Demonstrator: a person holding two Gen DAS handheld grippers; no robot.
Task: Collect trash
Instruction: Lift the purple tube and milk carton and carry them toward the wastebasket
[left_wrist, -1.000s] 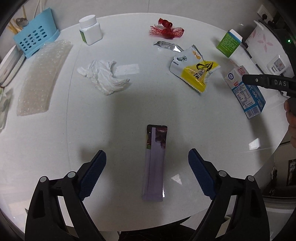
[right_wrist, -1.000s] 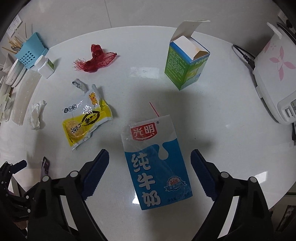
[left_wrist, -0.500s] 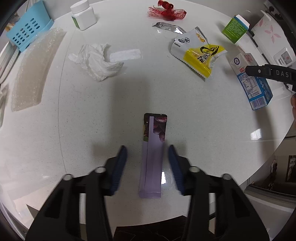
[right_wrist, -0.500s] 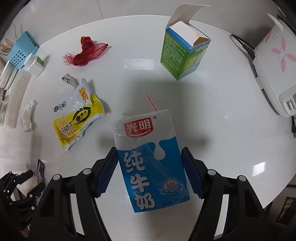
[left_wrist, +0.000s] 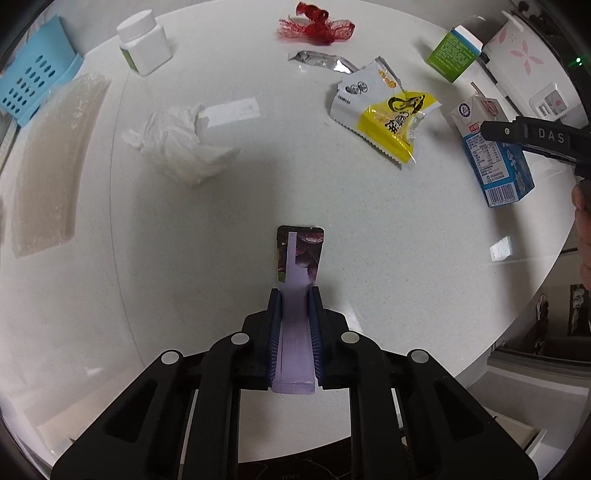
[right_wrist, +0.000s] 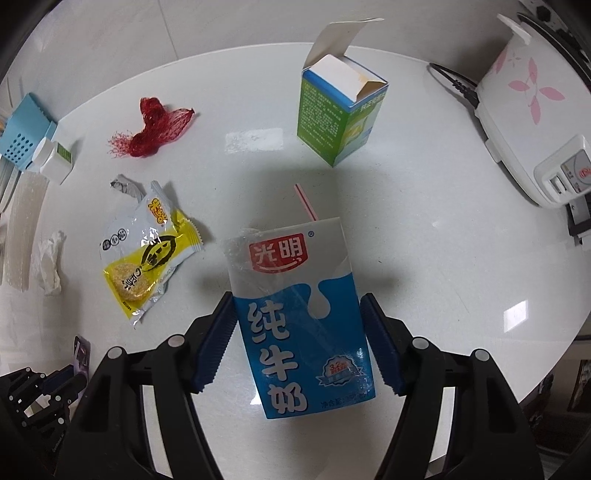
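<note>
On the round white table (left_wrist: 369, 229) lies a long purple sachet (left_wrist: 301, 251), and my left gripper (left_wrist: 295, 295) is shut on its near half, pointing steeply down. A blue and white milk carton (right_wrist: 284, 258) with a pink straw lies flat. My right gripper (right_wrist: 297, 306) stands over it with both blue pads pressed against its long sides. In the left wrist view the same carton (left_wrist: 495, 162) sits at the right under a black finger of the right gripper. The left gripper shows small at the lower left of the right wrist view.
Loose on the table are a yellow snack wrapper (right_wrist: 147, 258), a red net (right_wrist: 155, 129), a crumpled tissue (left_wrist: 181, 147), a silver foil scrap (left_wrist: 321, 61) and an open green box (right_wrist: 336, 114). A white bottle (left_wrist: 146, 48), a blue holder (left_wrist: 33, 85) and a rice cooker (right_wrist: 528, 110) line the rim.
Both grippers were wide open a second ago. The left one has shut on the purple sachet, and the right one has closed in onto the sides of the milk carton.
</note>
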